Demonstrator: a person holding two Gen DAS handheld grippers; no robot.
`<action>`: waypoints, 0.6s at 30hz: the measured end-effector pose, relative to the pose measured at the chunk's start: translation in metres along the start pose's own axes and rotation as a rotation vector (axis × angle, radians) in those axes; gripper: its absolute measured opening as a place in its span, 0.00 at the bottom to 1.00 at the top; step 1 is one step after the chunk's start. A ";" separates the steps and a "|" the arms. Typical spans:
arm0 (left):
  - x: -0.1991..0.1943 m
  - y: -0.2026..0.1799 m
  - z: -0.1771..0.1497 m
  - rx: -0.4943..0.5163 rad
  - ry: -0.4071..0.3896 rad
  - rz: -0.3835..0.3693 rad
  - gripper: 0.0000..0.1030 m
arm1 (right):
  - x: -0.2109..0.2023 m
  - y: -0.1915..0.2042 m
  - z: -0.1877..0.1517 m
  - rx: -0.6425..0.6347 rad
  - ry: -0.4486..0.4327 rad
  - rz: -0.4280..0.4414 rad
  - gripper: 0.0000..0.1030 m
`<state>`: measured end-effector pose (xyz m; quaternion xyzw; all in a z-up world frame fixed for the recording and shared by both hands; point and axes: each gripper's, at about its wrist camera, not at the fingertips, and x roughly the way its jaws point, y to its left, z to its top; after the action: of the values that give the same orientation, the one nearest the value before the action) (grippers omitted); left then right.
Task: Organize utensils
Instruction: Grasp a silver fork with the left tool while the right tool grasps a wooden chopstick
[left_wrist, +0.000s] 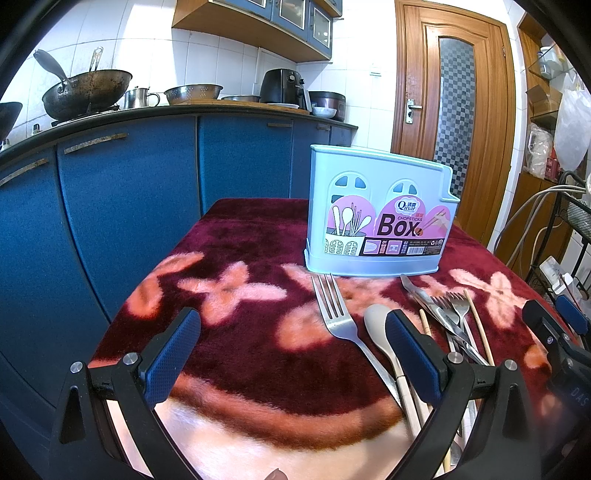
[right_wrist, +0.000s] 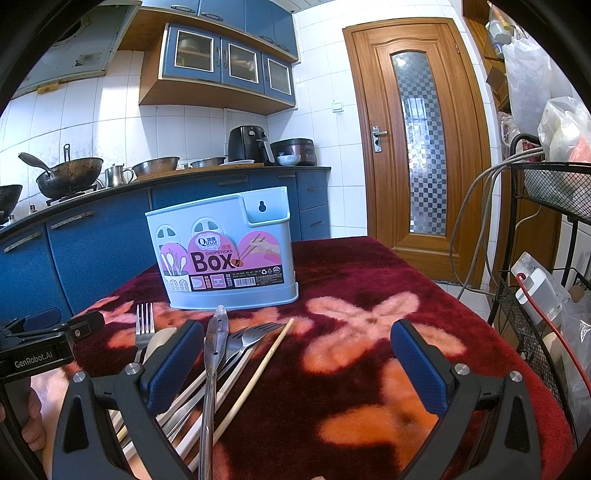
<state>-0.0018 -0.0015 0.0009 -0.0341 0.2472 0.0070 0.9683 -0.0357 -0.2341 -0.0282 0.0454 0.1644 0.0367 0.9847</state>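
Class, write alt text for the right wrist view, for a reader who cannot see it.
A light blue chopsticks box stands upright on a dark red floral tablecloth, with forks, a spoon and a chopstick loose before it. The open right gripper holds nothing.

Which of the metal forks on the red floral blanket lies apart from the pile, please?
The silver fork beside the beige spoon; the other forks overlap in the pile.
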 end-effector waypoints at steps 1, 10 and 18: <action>0.000 0.000 0.000 0.000 -0.001 0.000 0.98 | 0.000 0.000 0.000 0.000 0.000 0.000 1.00; 0.001 0.001 0.001 0.001 0.002 0.004 0.98 | 0.003 -0.001 0.004 0.013 0.044 0.005 1.00; 0.010 0.002 0.008 0.013 0.068 -0.017 0.98 | 0.012 -0.008 0.015 0.005 0.160 0.022 1.00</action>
<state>0.0109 0.0014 0.0024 -0.0303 0.2795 -0.0040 0.9596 -0.0189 -0.2416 -0.0190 0.0466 0.2424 0.0505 0.9677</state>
